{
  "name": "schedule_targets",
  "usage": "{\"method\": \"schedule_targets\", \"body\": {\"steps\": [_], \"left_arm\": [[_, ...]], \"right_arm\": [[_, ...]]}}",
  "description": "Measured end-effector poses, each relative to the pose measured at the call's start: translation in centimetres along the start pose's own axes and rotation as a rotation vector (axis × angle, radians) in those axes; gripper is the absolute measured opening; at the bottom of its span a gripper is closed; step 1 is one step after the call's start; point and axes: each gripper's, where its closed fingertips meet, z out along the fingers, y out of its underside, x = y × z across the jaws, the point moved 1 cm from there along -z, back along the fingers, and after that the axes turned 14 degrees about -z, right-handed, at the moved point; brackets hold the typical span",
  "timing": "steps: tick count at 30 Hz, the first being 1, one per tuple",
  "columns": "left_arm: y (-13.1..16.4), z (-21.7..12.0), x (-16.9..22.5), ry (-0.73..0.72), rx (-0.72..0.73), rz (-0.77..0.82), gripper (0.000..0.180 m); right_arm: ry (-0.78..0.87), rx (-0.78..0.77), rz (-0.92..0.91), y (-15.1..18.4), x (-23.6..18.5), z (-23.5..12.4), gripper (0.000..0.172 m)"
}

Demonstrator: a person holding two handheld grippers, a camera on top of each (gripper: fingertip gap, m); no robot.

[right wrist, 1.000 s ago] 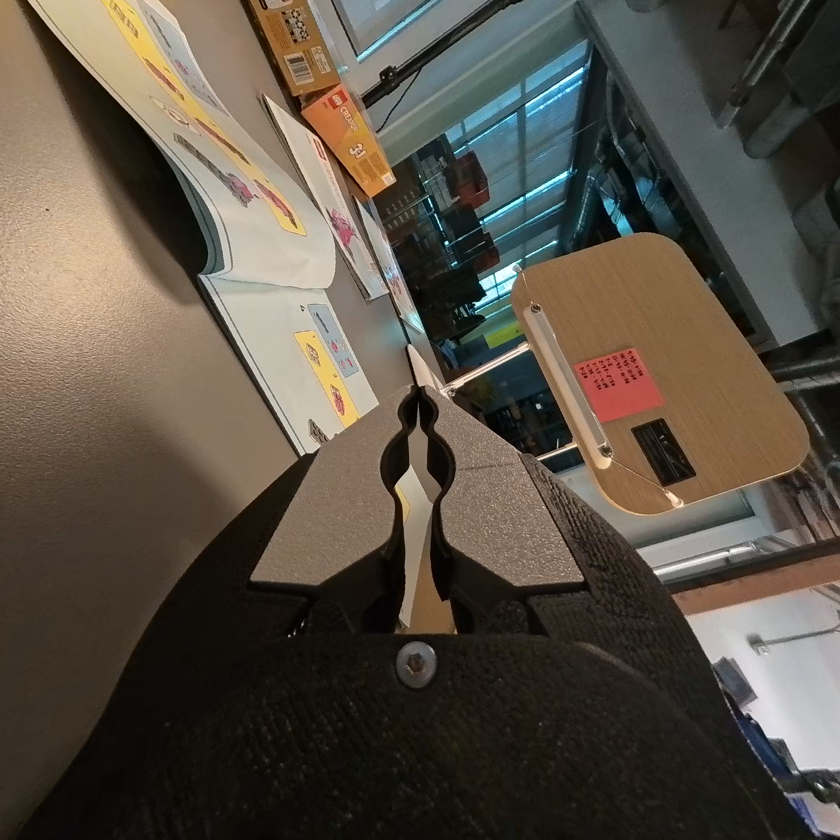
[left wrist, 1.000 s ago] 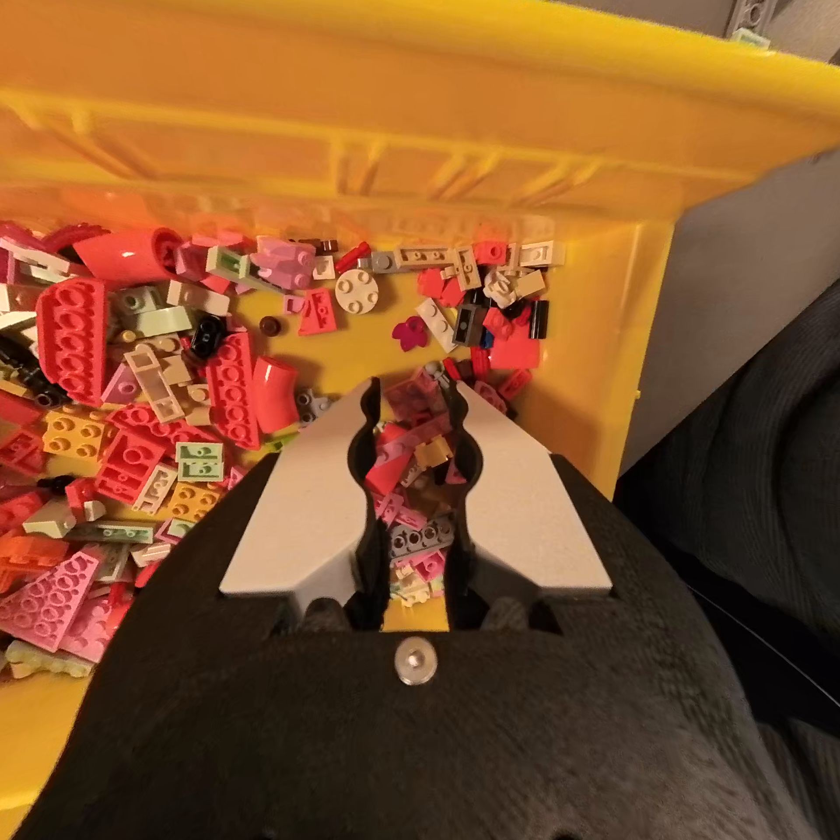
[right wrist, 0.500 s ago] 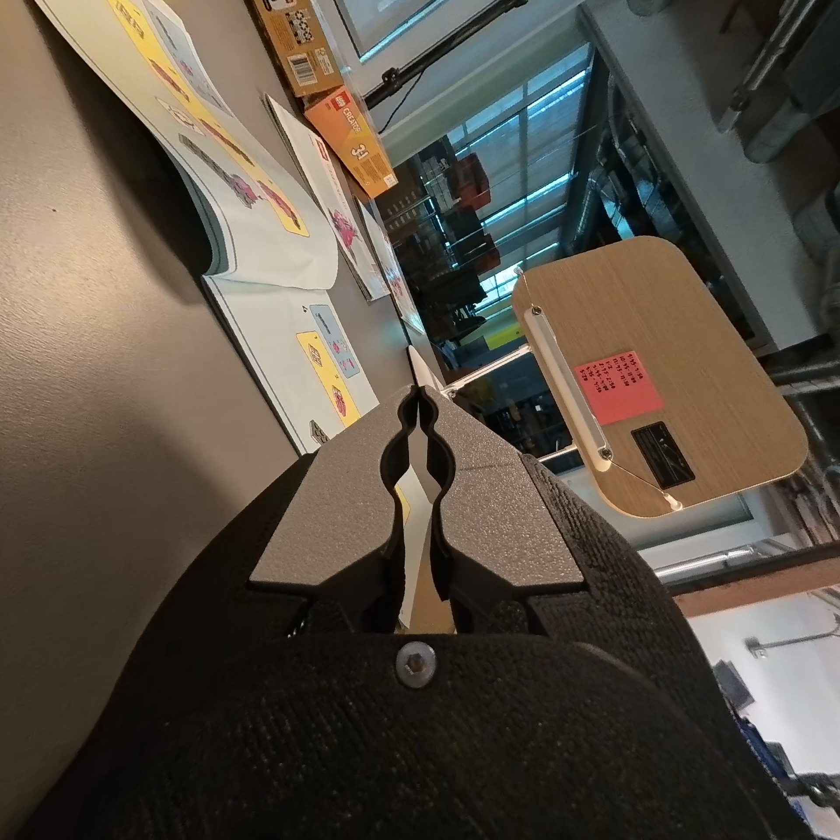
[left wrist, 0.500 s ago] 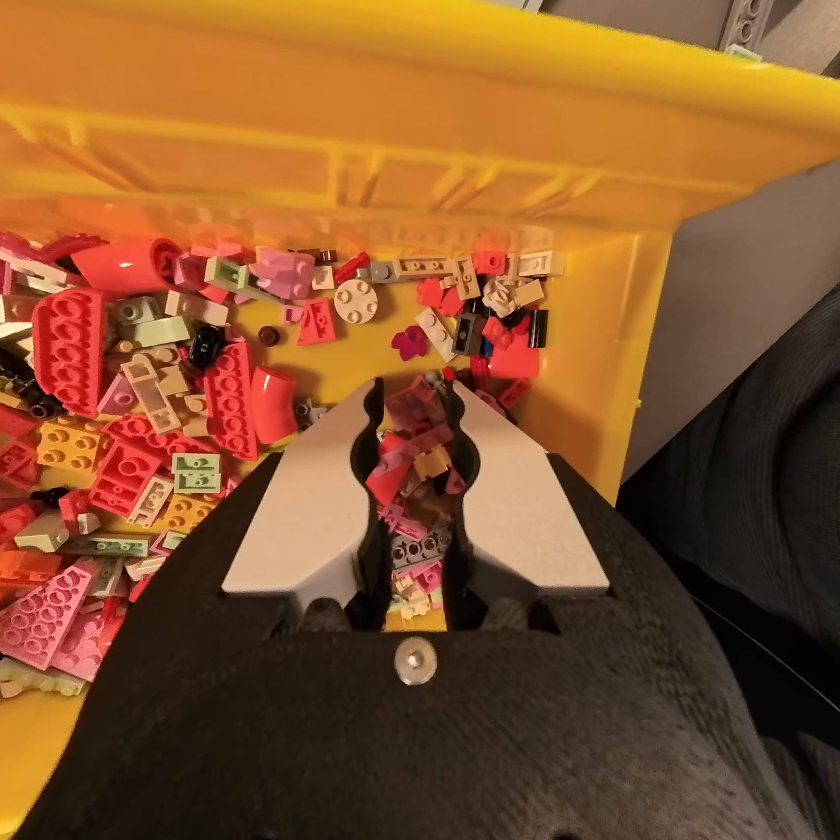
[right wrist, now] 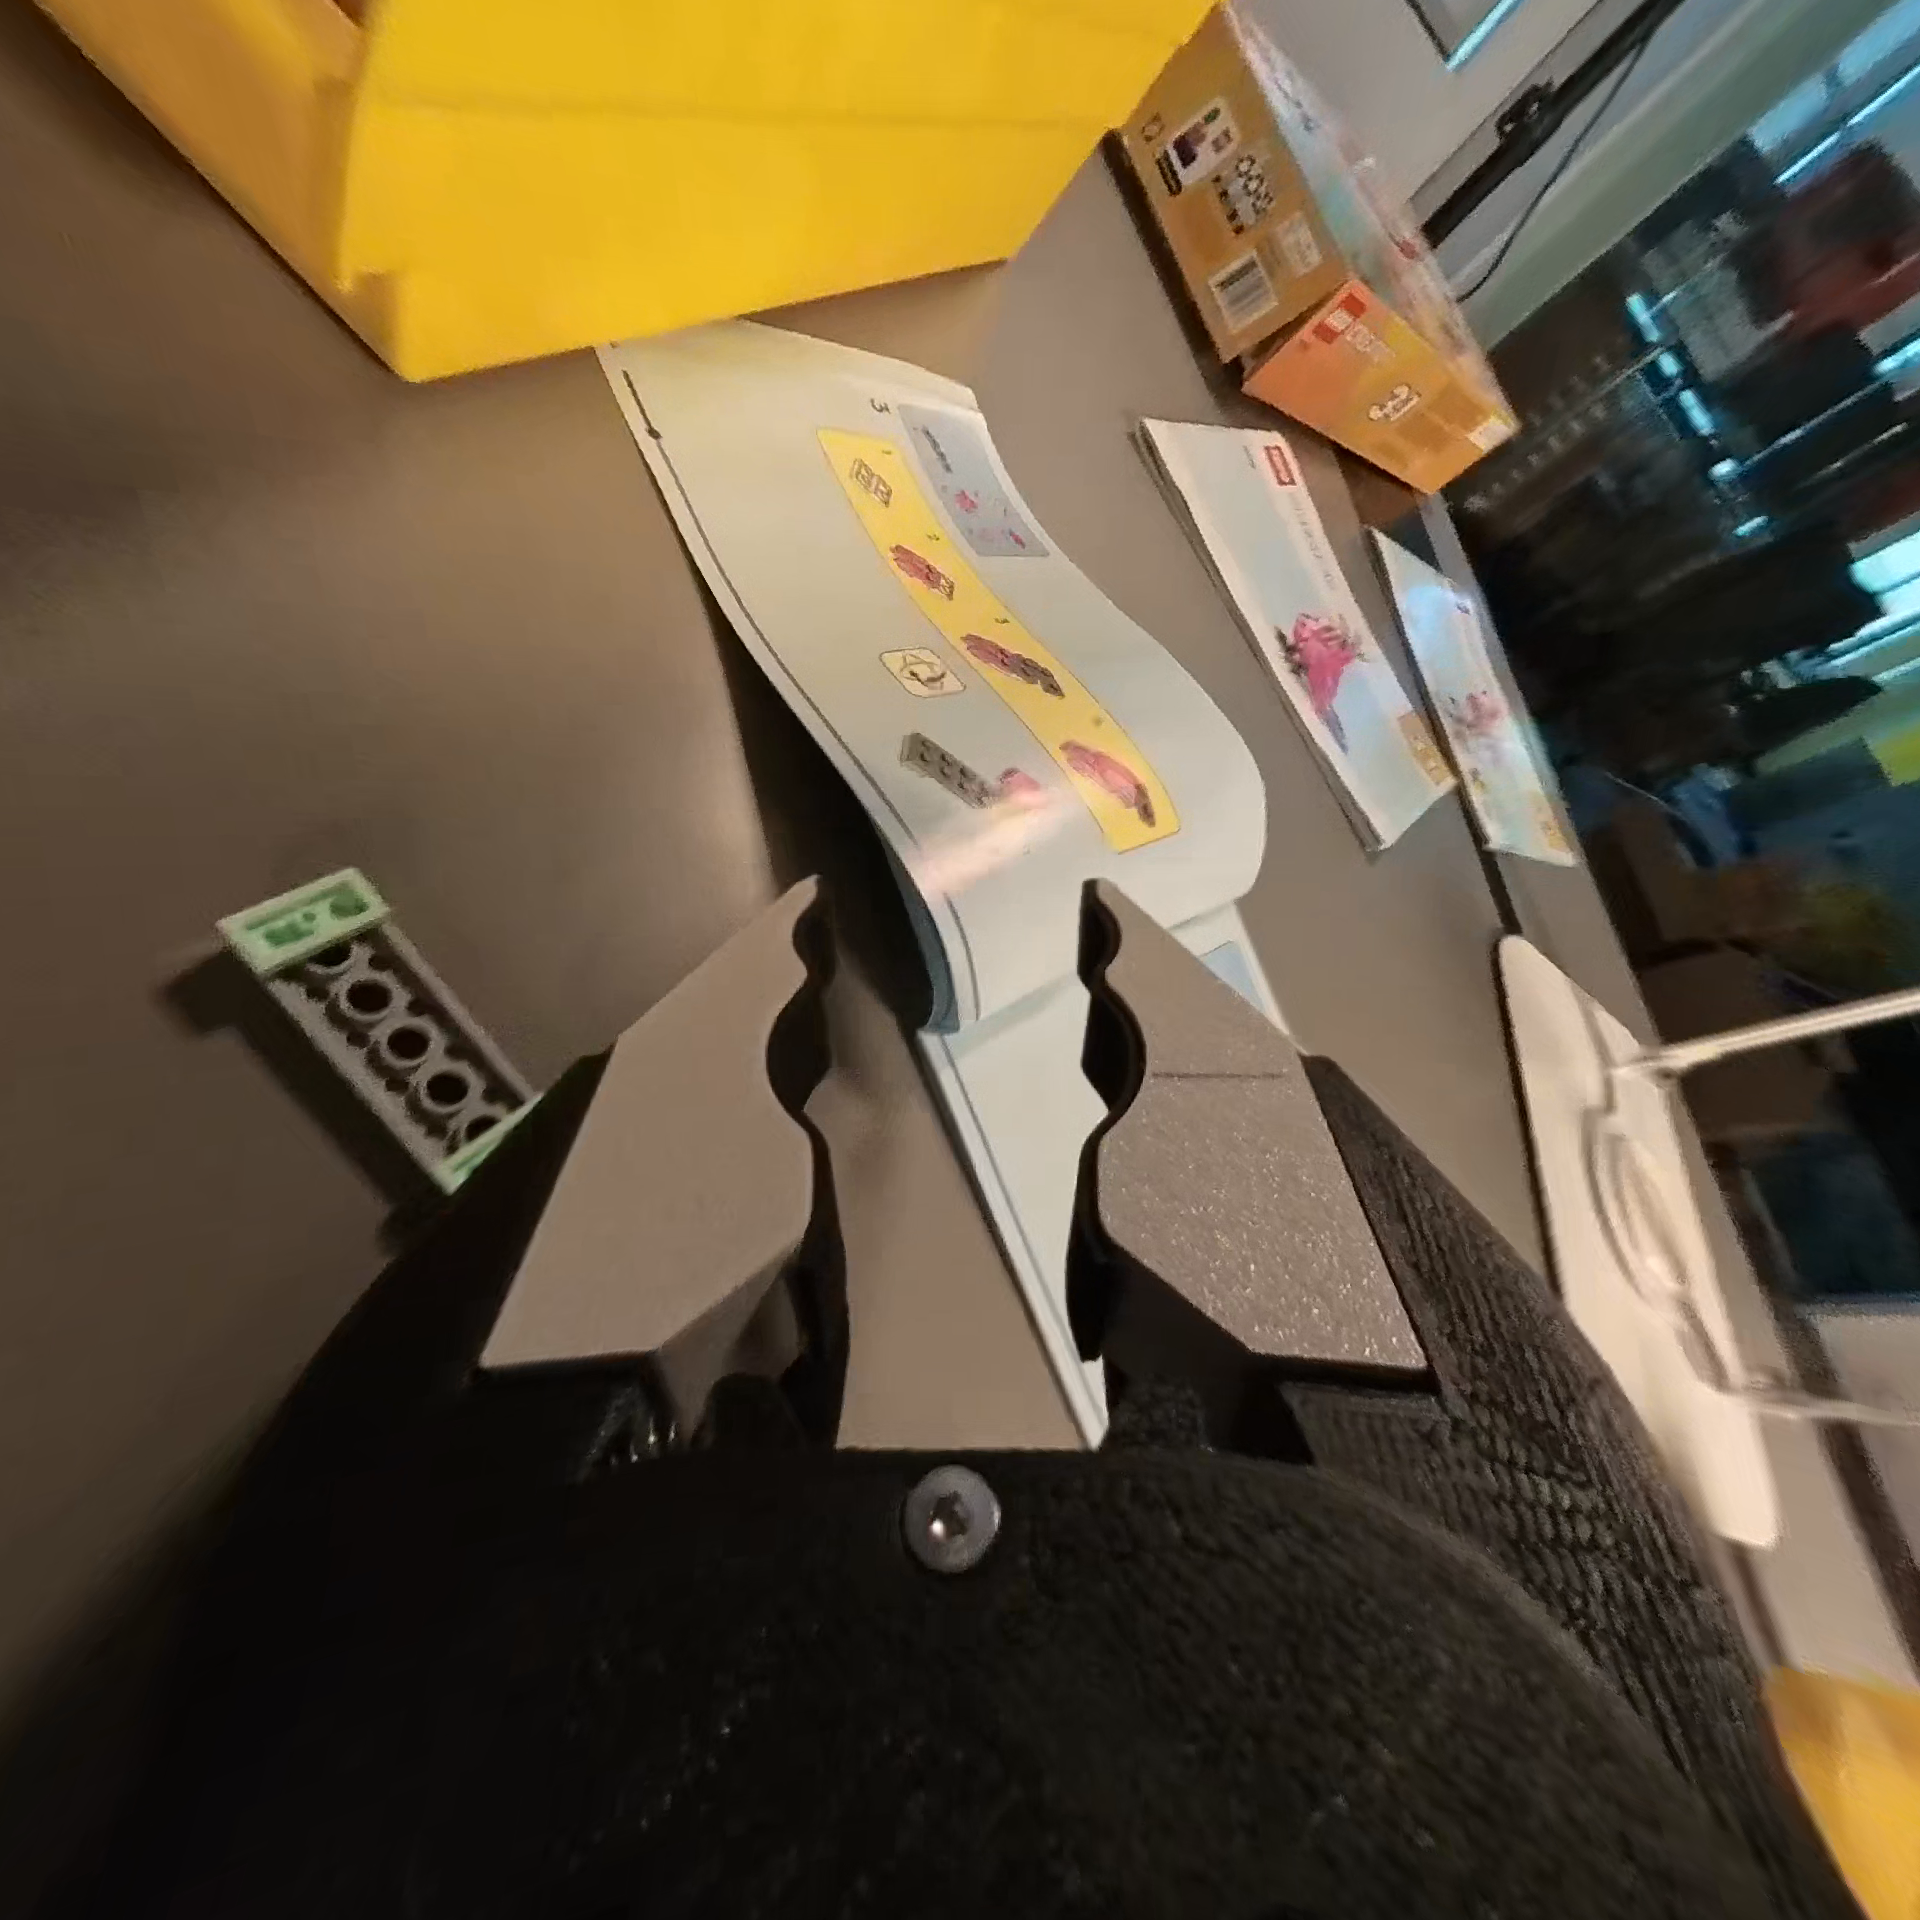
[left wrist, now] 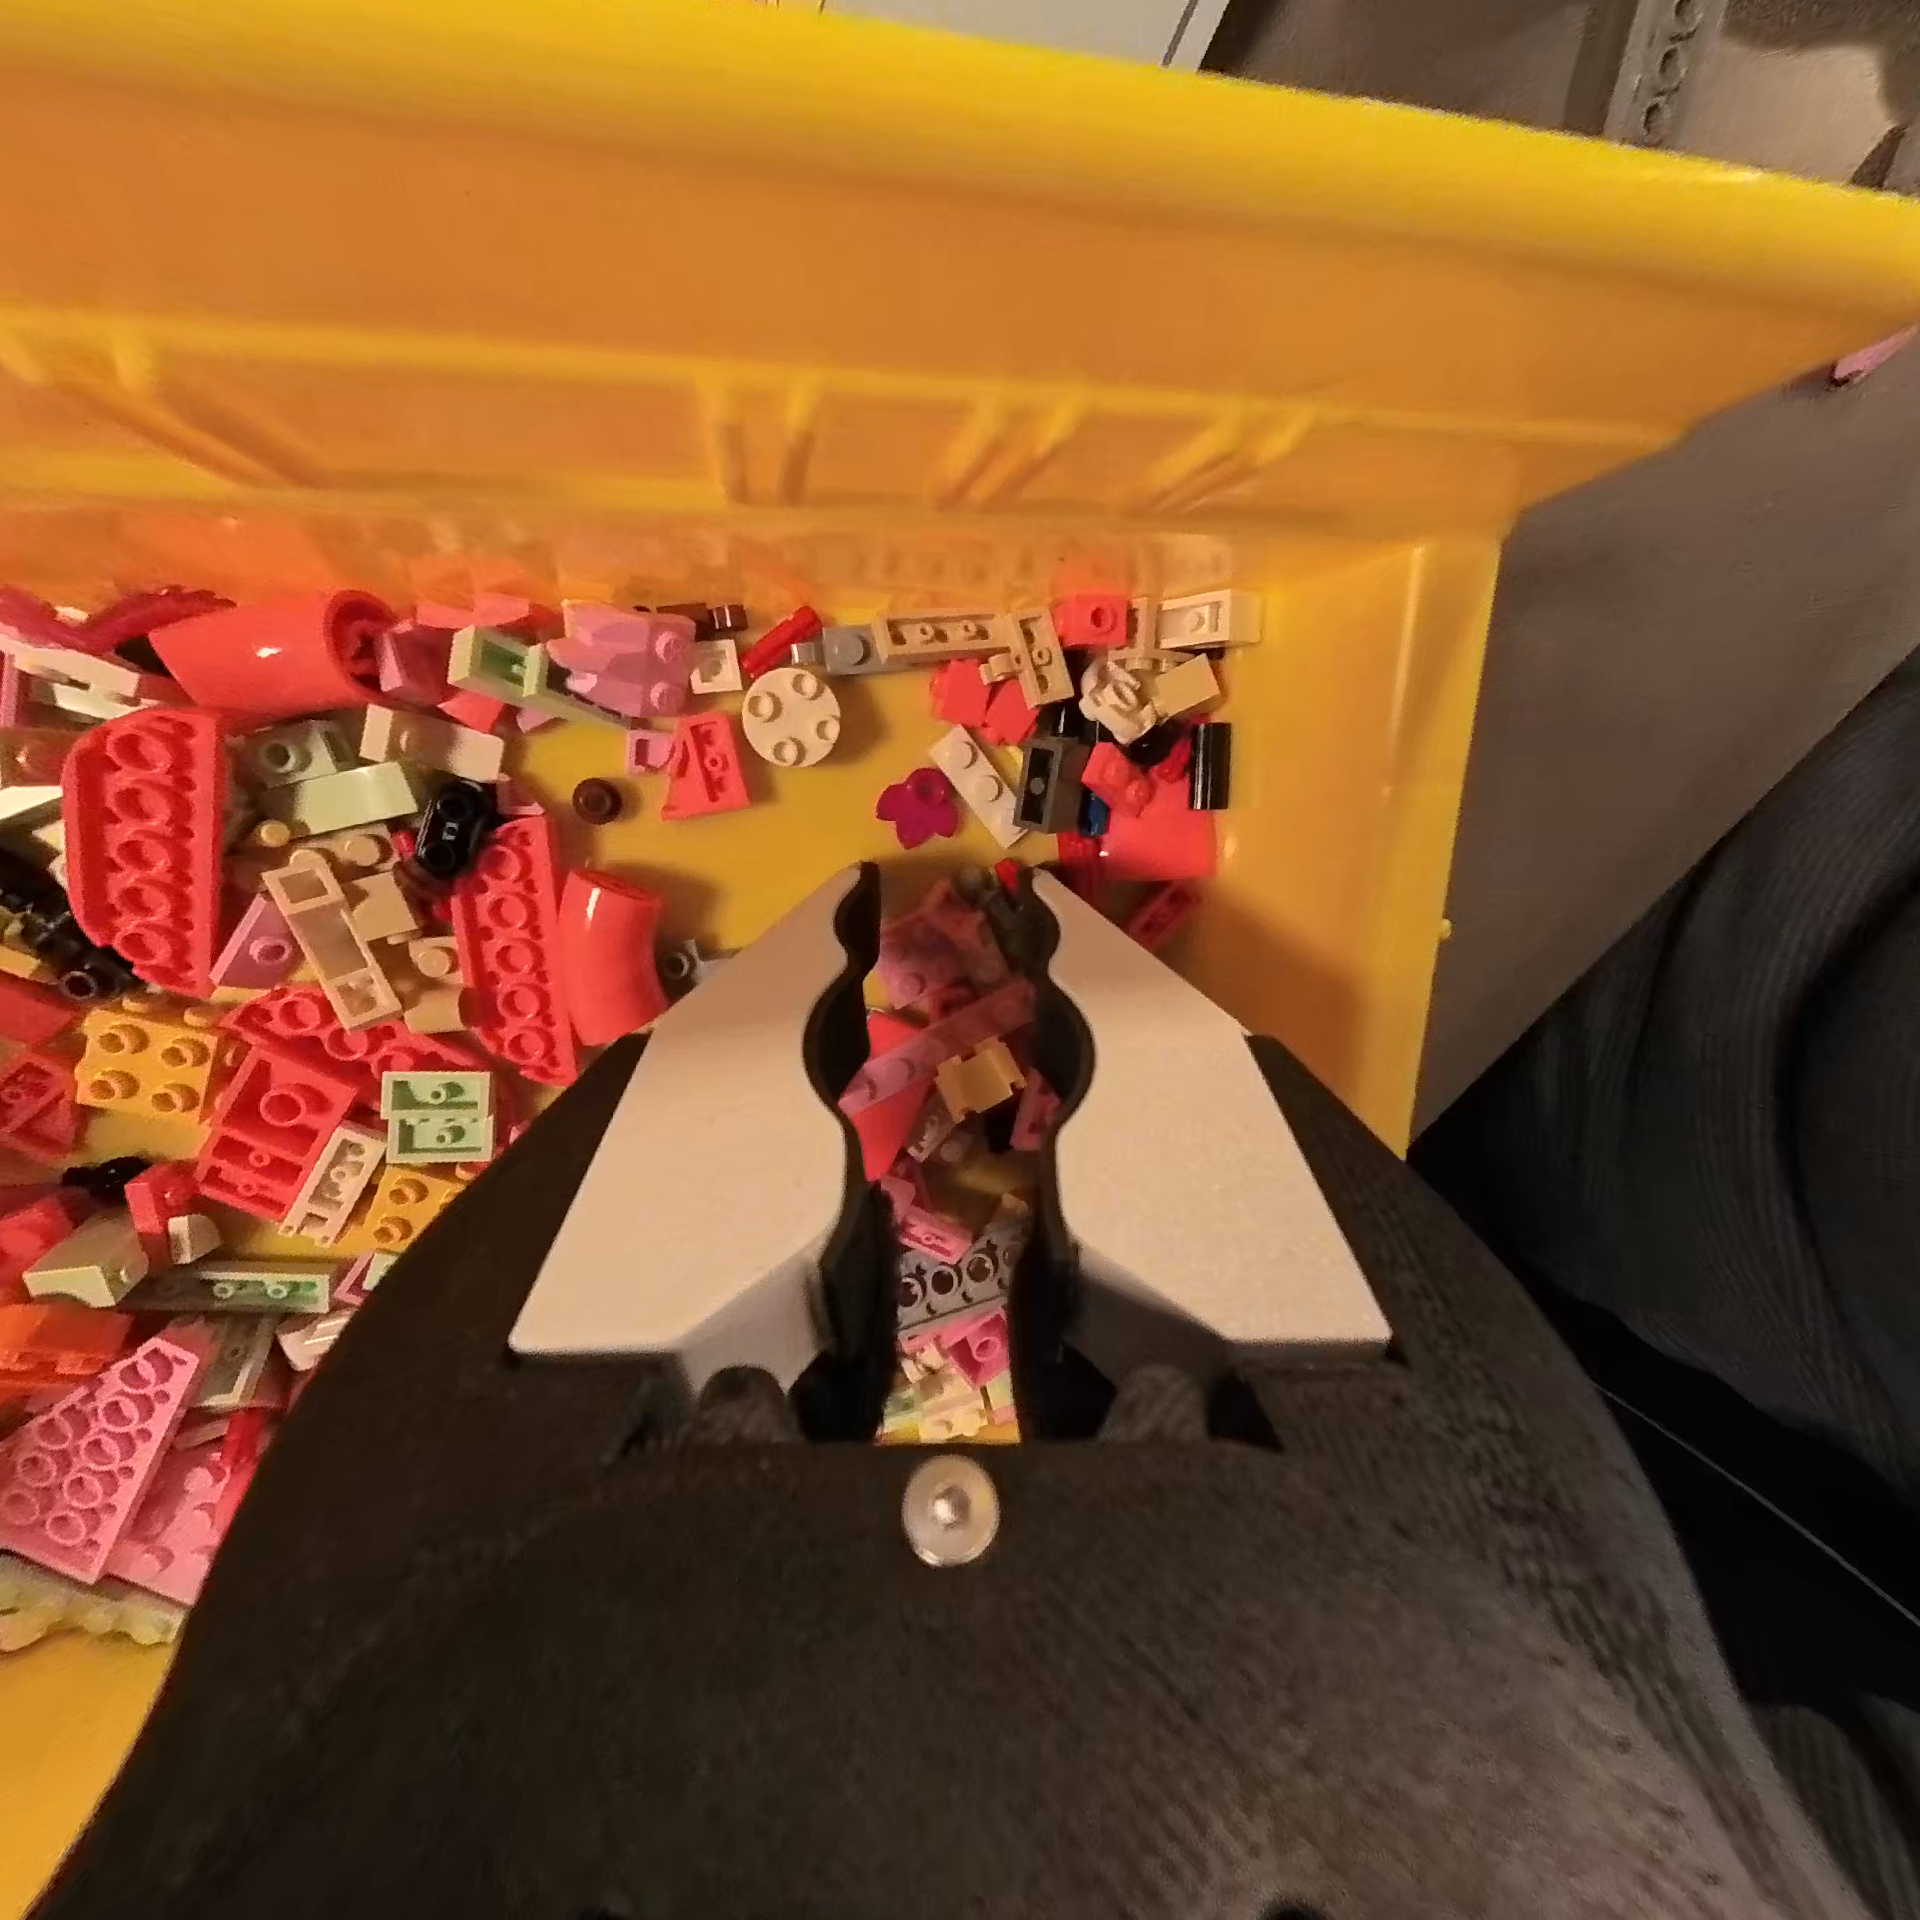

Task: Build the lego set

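Left wrist view first: my left gripper (left wrist: 954, 899) hangs over the near right corner of the yellow bin (left wrist: 935, 312), its pale fingers (left wrist: 727, 1122) a narrow gap apart, gripping nothing that I can make out. Pink and red bricks (left wrist: 935, 997) lie loose in the heap beneath that gap. Farther off sit a dark pink flower piece (left wrist: 914, 816) and a round cream plate (left wrist: 792, 717); red plates (left wrist: 145, 831) crowd the left. In the right wrist view, my right gripper (right wrist: 951, 904) stands wide and bare above the grey table (right wrist: 312, 675). A grey holed beam with green ends (right wrist: 384, 1029) lies just left, an open instruction booklet (right wrist: 987, 665) lies ahead, then cardboard boxes (right wrist: 1309, 260).
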Motion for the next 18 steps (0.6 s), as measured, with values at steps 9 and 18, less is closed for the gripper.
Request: {"method": "schedule_targets", "body": {"steps": [9, 18], "left_arm": [[0.1, 0.0, 0.0, 0.003, 0.008, 0.002, 0.024], [0.2, 0.0, 0.1, -0.015, 0.015, 0.024, 0.022]], "right_arm": [[0.132, -0.3, -0.581, 0.9, 0.4, 2.8, 0.0], [0.197, -0.293, -0.615, 2.7, -0.6, -1.7, 0.0]]}}
